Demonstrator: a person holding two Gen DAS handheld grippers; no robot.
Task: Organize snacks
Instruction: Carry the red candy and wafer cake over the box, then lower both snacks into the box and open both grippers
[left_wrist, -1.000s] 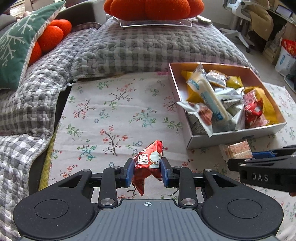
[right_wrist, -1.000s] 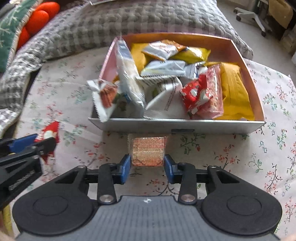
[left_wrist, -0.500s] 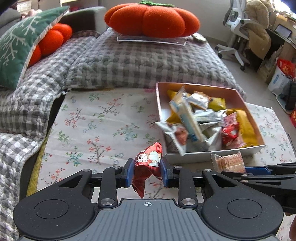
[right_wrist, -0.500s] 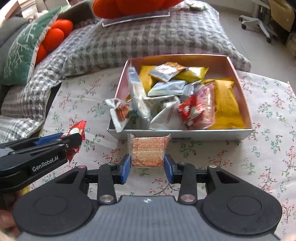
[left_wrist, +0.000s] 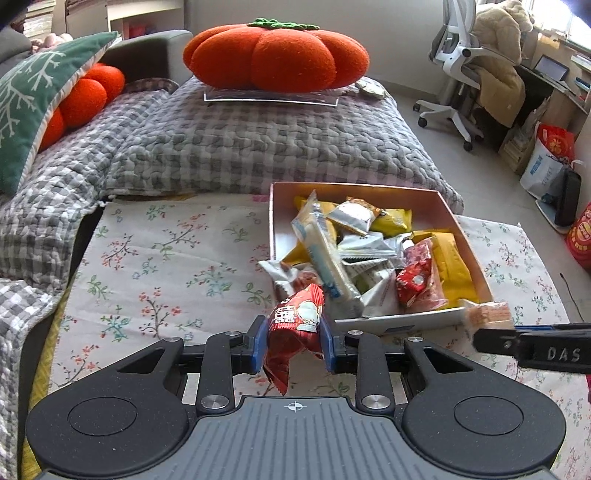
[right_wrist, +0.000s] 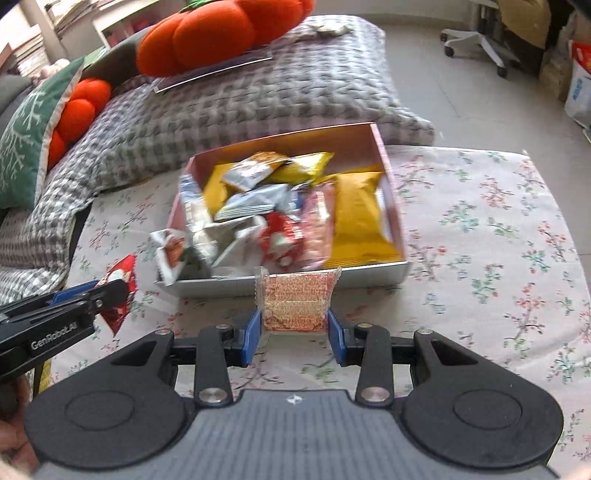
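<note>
Left wrist: two claws, left claw (left_wrist: 293, 345) gripping one red packet (left_wrist: 295, 325), right claw (right_wrist: 293, 332) one wafer (right_wrist: 295, 302).

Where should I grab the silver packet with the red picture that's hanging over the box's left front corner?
Take the silver packet by its crimped end that sticks out past the box wall, coming from the left over the floral cloth. That flap is free and flat; its other end is tucked under other snacks. Both grippers are full now.
</note>
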